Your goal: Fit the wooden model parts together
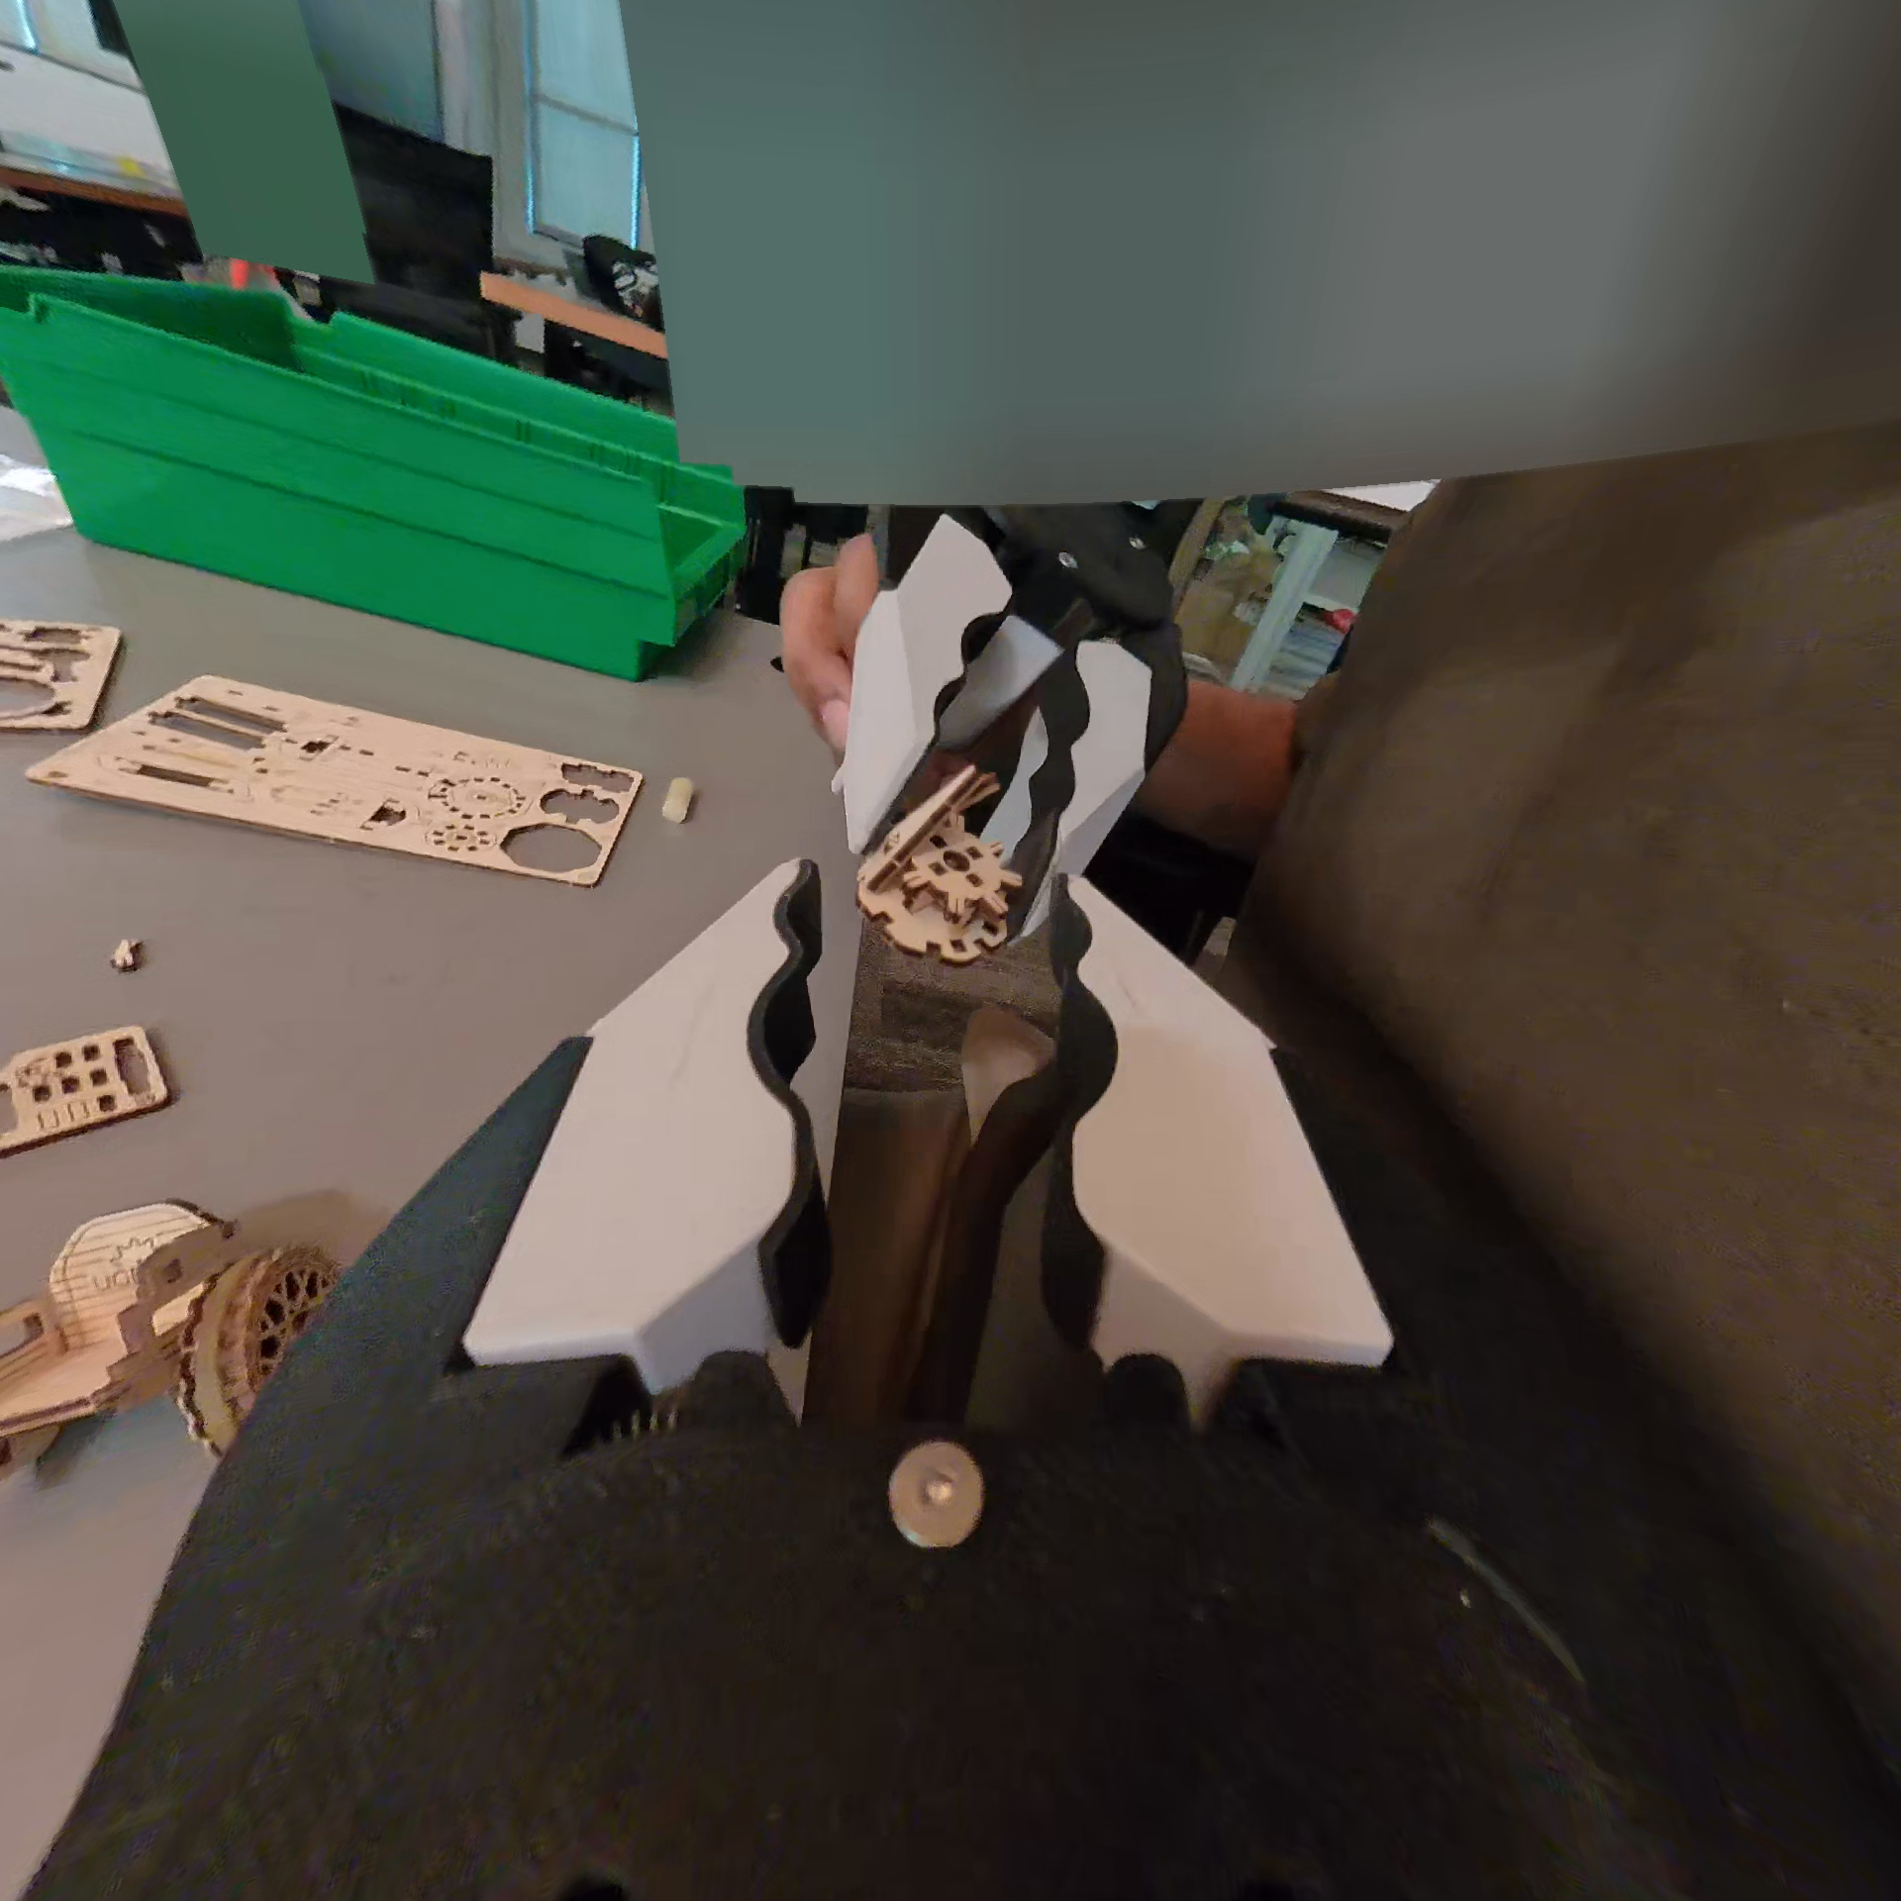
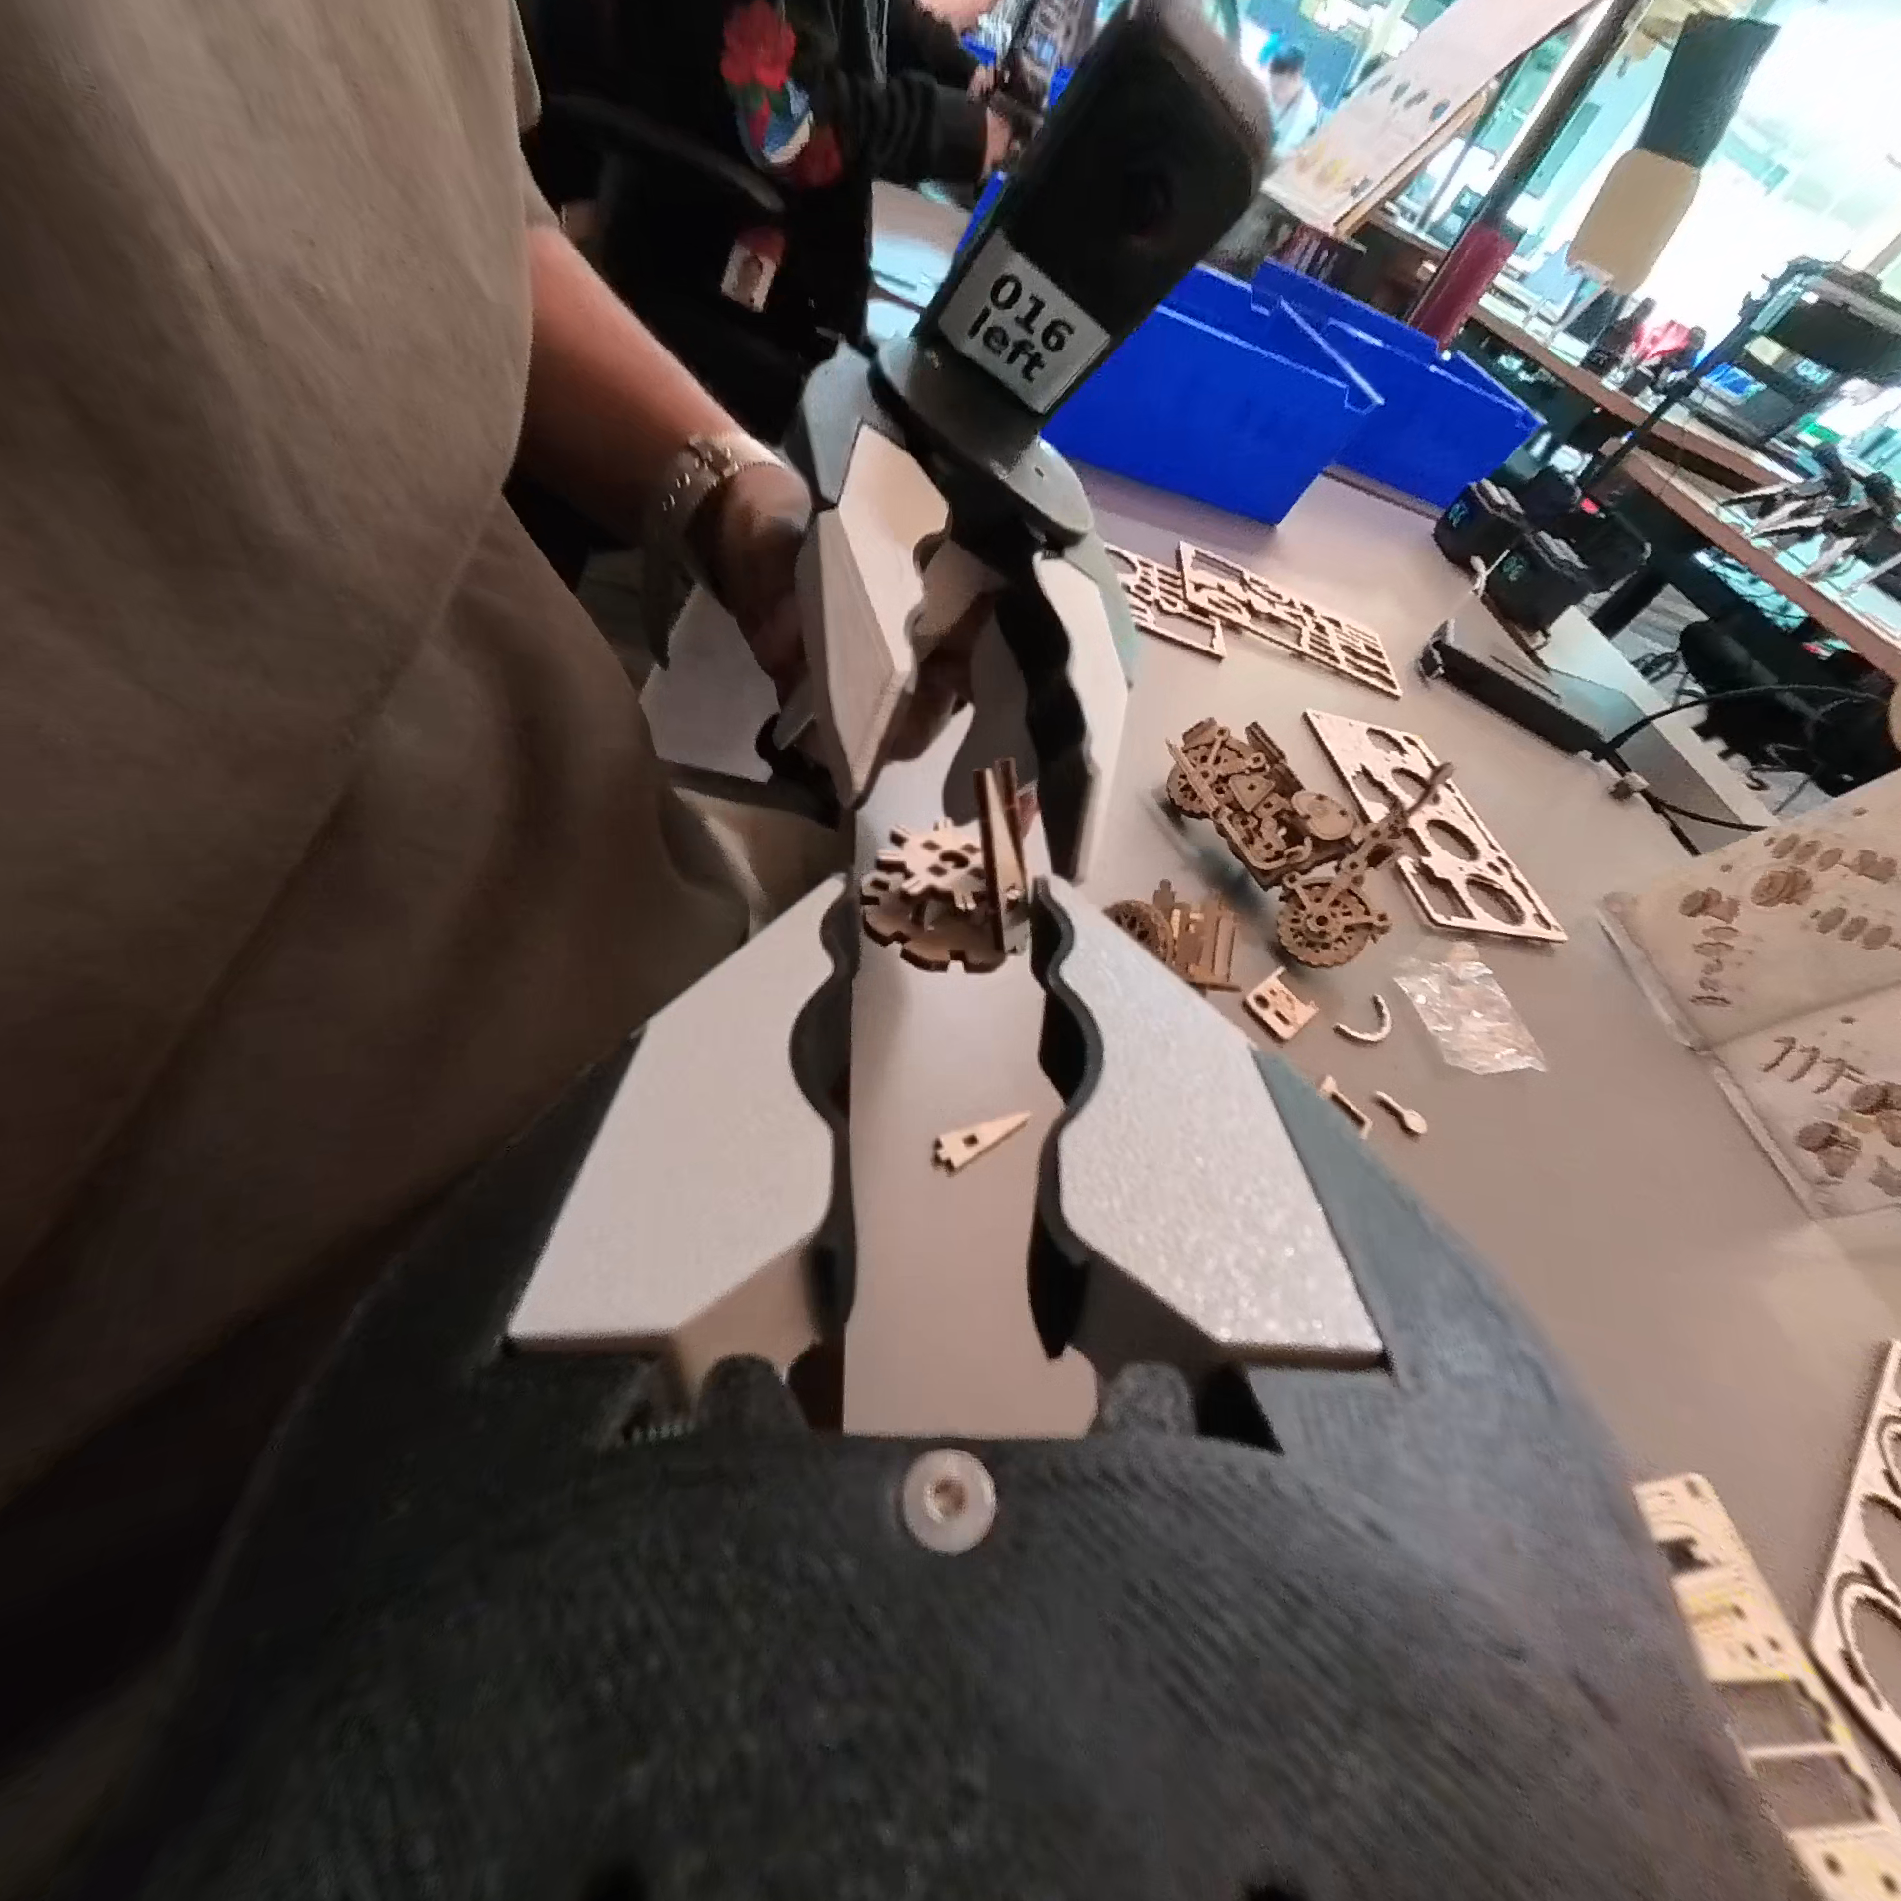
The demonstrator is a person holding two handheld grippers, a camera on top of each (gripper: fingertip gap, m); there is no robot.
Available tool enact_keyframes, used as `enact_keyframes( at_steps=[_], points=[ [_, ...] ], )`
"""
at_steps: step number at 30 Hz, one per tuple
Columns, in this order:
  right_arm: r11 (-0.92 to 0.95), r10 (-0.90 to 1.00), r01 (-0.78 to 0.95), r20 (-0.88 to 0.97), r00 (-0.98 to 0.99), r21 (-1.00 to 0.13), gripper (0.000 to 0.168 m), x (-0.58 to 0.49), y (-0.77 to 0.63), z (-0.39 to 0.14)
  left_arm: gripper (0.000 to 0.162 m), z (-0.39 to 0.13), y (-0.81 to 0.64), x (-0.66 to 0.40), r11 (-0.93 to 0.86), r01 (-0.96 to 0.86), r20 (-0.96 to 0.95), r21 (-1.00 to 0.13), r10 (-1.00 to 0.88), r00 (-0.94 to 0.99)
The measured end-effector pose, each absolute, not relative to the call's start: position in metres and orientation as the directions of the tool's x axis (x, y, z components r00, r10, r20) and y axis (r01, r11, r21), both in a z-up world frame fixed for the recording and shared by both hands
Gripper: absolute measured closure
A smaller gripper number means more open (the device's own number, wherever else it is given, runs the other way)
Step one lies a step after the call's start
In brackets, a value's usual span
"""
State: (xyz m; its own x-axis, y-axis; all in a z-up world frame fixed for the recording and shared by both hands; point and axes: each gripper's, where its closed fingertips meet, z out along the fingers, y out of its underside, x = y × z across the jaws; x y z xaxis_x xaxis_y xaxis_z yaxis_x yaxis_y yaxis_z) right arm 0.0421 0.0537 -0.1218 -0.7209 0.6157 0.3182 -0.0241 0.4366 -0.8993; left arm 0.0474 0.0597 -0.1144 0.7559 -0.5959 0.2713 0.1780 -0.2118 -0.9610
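- Holding the left claw [image 1: 941,887] wide open right at the lens, flanking the gear piece [image 1: 931,900] with a gap on either side and not gripping it.
- Pinching that gear piece in the right claw [image 2: 941,897], apparently closed across the toothed rim, and keeping it in the air just off the near edge of the table [image 1: 411,977], close to the person's body.
- Judging the work as partway done: carrying a flat strip [image 2: 1000,833] that seems already slotted upright into the gear, while leaving a wedge-shaped sliver [image 2: 979,1139] and other small bits loose on the table, so more joining is probably waiting.
- Catching only from the left camera: a half-built wheeled model [image 1: 154,1327] nearby, a punched-out sheet [image 1: 339,777] farther on, and a green bin [image 1: 360,494] at the back.
- Catching only from the right camera: the strip's upright stance, a built motorbike model [image 2: 1286,833] in the middle distance, and blue bins [image 2: 1214,411] far behind.
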Motion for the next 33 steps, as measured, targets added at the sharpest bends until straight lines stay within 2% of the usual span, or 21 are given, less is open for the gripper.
enact_keyframes(
  at_steps=[4, 9, 20, 24, 25, 27, 28, 30, 32, 33],
  points=[
    [0.393, 0.621, -0.036, 0.295, -0.726, -0.919, 0.137, 0.044, 0.053, -0.115, 0.128, -0.110, 0.057, 0.051, -0.140, 0.107, 0.171, -0.984, -0.597, 0.784],
    [0.390, 0.611, -0.040, 0.291, -0.736, -0.920, 0.137, 0.045, 0.049, -0.116, 0.137, -0.113, 0.058, 0.053, -0.146, 0.081, 0.153, -0.986, -0.592, 0.791],
    [0.339, 0.603, -0.028, 0.240, -0.761, -0.940, 0.137, 0.048, 0.047, -0.111, 0.137, -0.109, 0.055, 0.056, -0.112, 0.034, 0.095, -0.993, -0.602, 0.793],
    [0.410, 0.618, -0.111, 0.365, -0.696, -0.905, 0.137, 0.044, 0.050, -0.105, 0.137, -0.103, 0.058, 0.052, -0.081, 0.048, 0.086, -0.996, -0.565, 0.821],
    [0.444, 0.622, -0.151, 0.425, -0.657, -0.883, 0.137, 0.042, 0.052, -0.102, 0.137, -0.101, 0.058, 0.050, -0.075, 0.070, 0.100, -0.995, -0.552, 0.828],
    [0.496, 0.622, -0.212, 0.515, -0.590, -0.842, 0.137, 0.040, 0.054, -0.098, 0.126, -0.102, 0.058, 0.048, -0.112, 0.145, 0.183, -0.983, -0.570, 0.801],
    [0.505, 0.623, -0.222, 0.530, -0.575, -0.834, 0.137, 0.040, 0.055, -0.096, 0.123, -0.105, 0.059, 0.047, -0.163, 0.210, 0.266, -0.964, -0.583, 0.768],
    [0.493, 0.621, -0.229, 0.524, -0.583, -0.839, 0.137, 0.041, 0.053, -0.094, 0.106, -0.106, 0.061, 0.049, -0.288, 0.368, 0.466, -0.884, -0.601, 0.649],
    [0.490, 0.619, -0.238, 0.527, -0.583, -0.838, 0.137, 0.042, 0.052, -0.093, 0.106, -0.099, 0.059, 0.052, -0.388, 0.514, 0.630, -0.765, -0.619, 0.470],
    [0.500, 0.615, -0.242, 0.538, -0.577, -0.831, 0.137, 0.041, 0.052, -0.094, 0.115, -0.094, 0.057, 0.052, -0.412, 0.561, 0.669, -0.718, -0.630, 0.395]
  ],
)
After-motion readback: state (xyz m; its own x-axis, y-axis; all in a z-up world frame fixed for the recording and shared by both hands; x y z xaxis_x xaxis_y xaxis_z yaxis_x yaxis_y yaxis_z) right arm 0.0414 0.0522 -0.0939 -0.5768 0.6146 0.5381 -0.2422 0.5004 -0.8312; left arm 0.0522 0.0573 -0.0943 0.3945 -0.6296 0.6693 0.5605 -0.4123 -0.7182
